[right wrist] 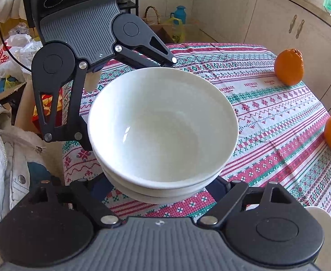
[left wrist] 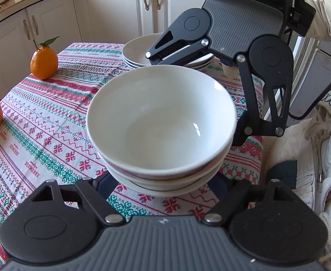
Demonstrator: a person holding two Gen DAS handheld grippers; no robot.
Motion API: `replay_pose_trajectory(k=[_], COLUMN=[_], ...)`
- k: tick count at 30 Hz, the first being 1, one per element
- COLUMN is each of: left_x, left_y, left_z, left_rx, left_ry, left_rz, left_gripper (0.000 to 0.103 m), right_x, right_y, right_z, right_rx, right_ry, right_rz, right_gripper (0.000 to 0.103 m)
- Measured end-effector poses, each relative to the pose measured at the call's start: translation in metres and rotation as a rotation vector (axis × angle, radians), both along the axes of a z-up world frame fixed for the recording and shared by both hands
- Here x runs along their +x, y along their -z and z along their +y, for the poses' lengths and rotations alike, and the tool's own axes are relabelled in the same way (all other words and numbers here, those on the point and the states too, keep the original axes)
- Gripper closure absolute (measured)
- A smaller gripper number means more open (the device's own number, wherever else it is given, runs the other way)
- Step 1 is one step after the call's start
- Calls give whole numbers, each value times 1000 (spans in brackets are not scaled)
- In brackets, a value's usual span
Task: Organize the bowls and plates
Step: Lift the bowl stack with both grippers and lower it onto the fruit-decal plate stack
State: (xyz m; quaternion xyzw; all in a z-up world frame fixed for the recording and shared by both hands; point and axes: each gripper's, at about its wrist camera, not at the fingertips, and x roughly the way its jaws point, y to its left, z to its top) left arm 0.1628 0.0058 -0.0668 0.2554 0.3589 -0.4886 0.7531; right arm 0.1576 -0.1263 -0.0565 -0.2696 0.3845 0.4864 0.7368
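Here, taking the stack of bowls [left wrist: 161, 124] as the landmark: it stands on the tablecloth [left wrist: 41, 117] near the table edge closest to the person, three white bowls nested one in another, as far as the rims can be counted. The cloth, the largest thing in sight, is woven in red, green and white bands, and one pale band carries the repeated word "HANDMADE", readable in the right wrist view beyond the bowls toward the oranges. Behind the bowls, farther from the left gripper, is a pile of white plates [left wrist: 138, 52]; three rims show, though the other gripper covers part of it. Two oranges [left wrist: 43, 62] lie well apart from the bowls toward the cupboard side, one of them with a stalk and leaf. The left gripper [left wrist: 161, 181] reaches under the stack from one side with its jaws set wide on either flank of the lowest bowl; its fingertips are hidden below the rims, so I cannot tell whether they press. The right gripper [right wrist: 163, 185] faces it from the opposite side, jaws likewise wide about the stack, contact equally hidden.
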Motion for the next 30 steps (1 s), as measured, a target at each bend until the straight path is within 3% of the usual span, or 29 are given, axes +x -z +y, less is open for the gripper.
replay_pose_trajectory(k=[13, 23, 30], left_x=[4, 32, 57], left_y=[-31, -44, -34], left_z=[-35, -102, -149], left_rx=[-27, -47, -51], left_ry=[12, 97, 152], left_rz=[-33, -98, -101], left_gripper=[19, 19, 19], right_x=[2, 16, 30], right_y=[-32, -52, -45], right_z=[-42, -109, -153], right_rx=[30, 25, 0], right_ry=[18, 106, 187], right_rz=[-20, -76, -92], right_gripper=[13, 13, 13])
